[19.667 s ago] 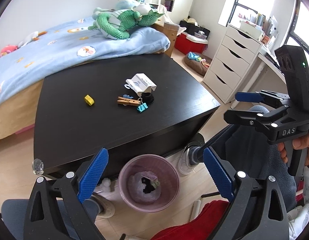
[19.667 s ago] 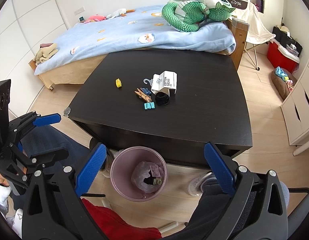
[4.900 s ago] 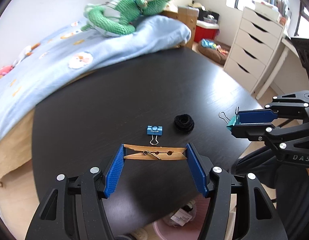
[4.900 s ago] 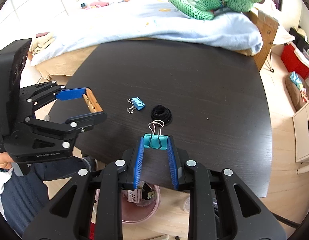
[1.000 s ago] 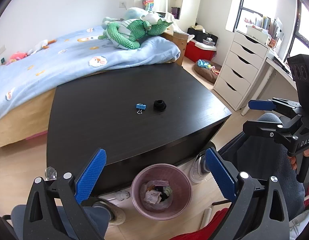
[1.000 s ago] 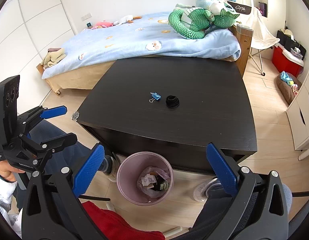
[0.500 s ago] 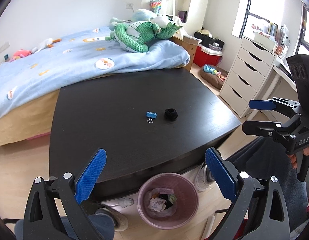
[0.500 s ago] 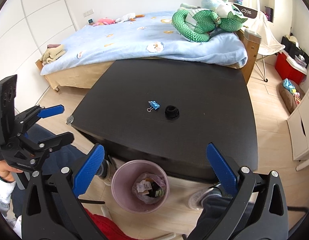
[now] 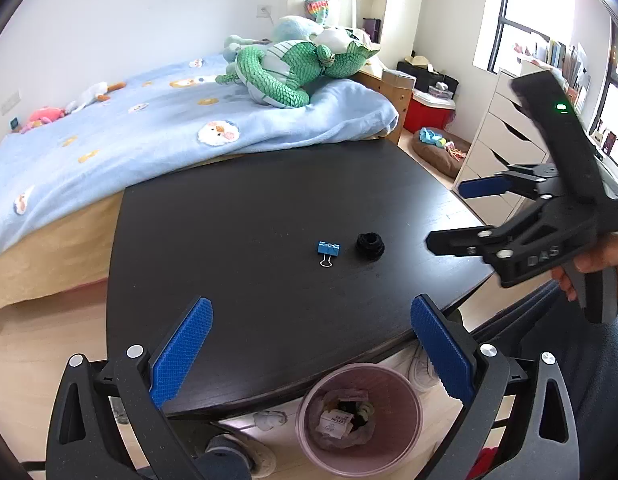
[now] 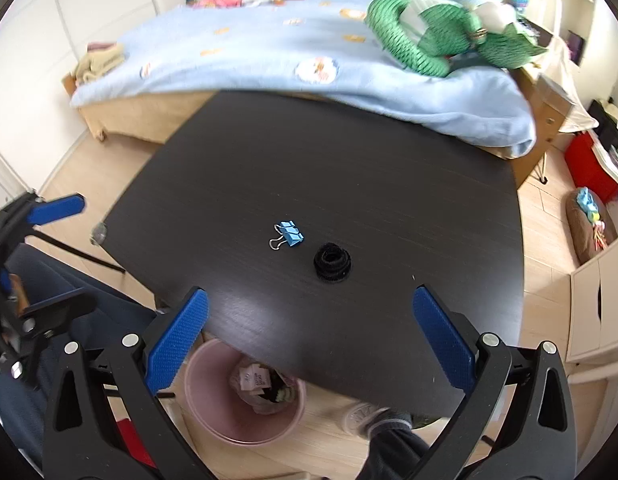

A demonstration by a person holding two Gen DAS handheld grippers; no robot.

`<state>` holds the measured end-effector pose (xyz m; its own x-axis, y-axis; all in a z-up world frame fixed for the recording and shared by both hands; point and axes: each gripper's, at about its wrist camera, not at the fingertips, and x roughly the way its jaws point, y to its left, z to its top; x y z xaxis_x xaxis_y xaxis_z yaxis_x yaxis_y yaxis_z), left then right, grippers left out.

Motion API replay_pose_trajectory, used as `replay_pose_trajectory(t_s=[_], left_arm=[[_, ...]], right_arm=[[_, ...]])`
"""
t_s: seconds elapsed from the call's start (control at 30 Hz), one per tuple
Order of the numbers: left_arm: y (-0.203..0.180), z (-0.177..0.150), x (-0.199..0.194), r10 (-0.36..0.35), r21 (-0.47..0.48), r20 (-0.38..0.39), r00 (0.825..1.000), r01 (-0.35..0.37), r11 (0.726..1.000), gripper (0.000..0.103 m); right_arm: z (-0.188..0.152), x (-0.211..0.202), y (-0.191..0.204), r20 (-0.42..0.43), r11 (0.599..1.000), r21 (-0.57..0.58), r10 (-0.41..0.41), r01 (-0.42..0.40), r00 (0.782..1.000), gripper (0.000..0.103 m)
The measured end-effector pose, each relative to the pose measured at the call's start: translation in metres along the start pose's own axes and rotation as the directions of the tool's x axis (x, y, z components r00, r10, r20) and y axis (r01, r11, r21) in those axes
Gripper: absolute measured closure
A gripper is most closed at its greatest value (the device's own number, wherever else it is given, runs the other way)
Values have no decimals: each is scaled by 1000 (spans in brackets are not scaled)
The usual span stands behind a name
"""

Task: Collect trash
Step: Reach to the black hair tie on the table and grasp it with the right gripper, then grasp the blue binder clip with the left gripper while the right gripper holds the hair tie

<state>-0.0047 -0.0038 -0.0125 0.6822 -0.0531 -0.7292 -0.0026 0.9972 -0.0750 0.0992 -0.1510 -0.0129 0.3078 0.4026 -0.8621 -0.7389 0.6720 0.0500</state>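
1. Blue binder clip (image 9: 328, 249) lies flat on the black table (image 9: 237, 216), ahead of the left gripper (image 9: 311, 345) and roughly centred between its fingers; wire handle points back toward the claw.
2. Black hair-tie coil (image 9: 370, 245) sits just right of the clip, apart from it. In the right wrist view it is ahead of the right gripper (image 10: 311, 335).
3. Both claws are spread wide and hold nothing.
4. Pink trash bin (image 9: 359, 420) is on the floor below the table's near edge, under the claws, with paper scraps inside; other contents too small to tell.
5. Nothing stands between either claw and the two items.
6. Beyond the table: bed (image 9: 149, 132) with green plush (image 9: 293, 68); white drawers (image 9: 509, 136) right.
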Motion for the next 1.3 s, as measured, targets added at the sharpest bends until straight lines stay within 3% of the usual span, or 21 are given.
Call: replay_pose_trajectory(t_s=[0.37, 0.47, 0.53, 0.7, 1.03, 1.2, 1.3], left_arm=[[2, -5, 15, -5, -5, -33, 999, 5, 1000, 7], [2, -7, 18, -8, -12, -40, 999, 8, 1000, 8], [2, -8, 21, -10, -16, -47, 999, 9, 1000, 8], [3, -10, 23, -15, -20, -53, 998, 14, 1000, 7], [4, -12, 27, -20, -29, -64, 998, 18, 999, 7], [3, -12, 29, -22, -29, -68, 997, 20, 999, 8], [3, -12, 29, -25, -28, -68, 997, 24, 999, 7]], right_arm=[[23, 87, -13, -208, 1000, -23, -21, 16, 978, 3], [24, 104, -14, -247, 1000, -29, -19, 12, 969, 16], [24, 112, -14, -270, 1000, -28, -15, 8, 963, 19], [25, 124, -15, -288, 1000, -29, -21, 13, 958, 36], [24, 130, -16, -289, 1000, -28, -18, 11, 957, 53], [25, 129, -18, -284, 999, -33, -20, 11, 959, 68], [24, 128, -18, -282, 1000, -29, -19, 11, 959, 71]])
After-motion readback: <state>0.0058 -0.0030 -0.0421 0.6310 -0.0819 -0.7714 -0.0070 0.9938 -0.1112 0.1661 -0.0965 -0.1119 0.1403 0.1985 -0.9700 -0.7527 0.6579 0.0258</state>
